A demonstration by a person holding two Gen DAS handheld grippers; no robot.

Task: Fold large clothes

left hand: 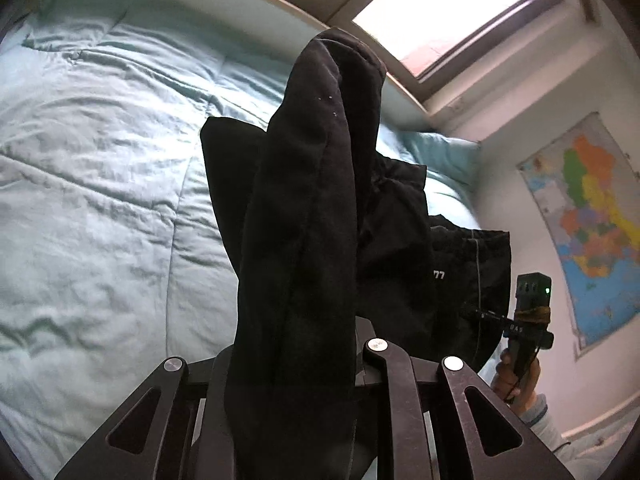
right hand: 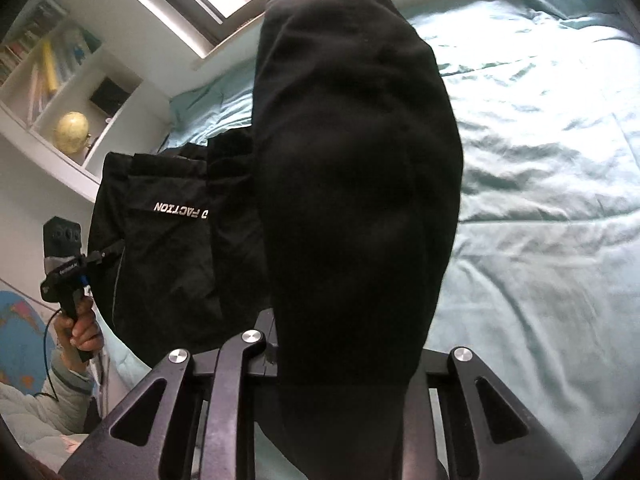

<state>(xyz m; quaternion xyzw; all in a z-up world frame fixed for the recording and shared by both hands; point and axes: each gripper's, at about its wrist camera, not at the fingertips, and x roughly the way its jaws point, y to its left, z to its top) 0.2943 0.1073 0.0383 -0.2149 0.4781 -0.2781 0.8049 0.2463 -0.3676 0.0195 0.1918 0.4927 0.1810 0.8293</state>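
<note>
A large black garment (left hand: 304,216) hangs in the air above the bed, held by both grippers. In the left wrist view its cloth drapes over my left gripper (left hand: 296,344) and hides the fingertips; the jaws look shut on it. In the right wrist view the same black garment (right hand: 352,184) covers my right gripper (right hand: 344,344), whose jaws look shut on it. White lettering (right hand: 180,210) shows on the hanging part. Each view shows the other gripper's handle (left hand: 528,320) (right hand: 66,264) held in a hand beside the cloth.
A bed with a light blue quilt (left hand: 100,184) (right hand: 540,160) lies below. A window (left hand: 440,12) is behind it. A wall map (left hand: 592,232) hangs at the right. White shelves with a globe (right hand: 72,132) and books stand at the left of the right wrist view.
</note>
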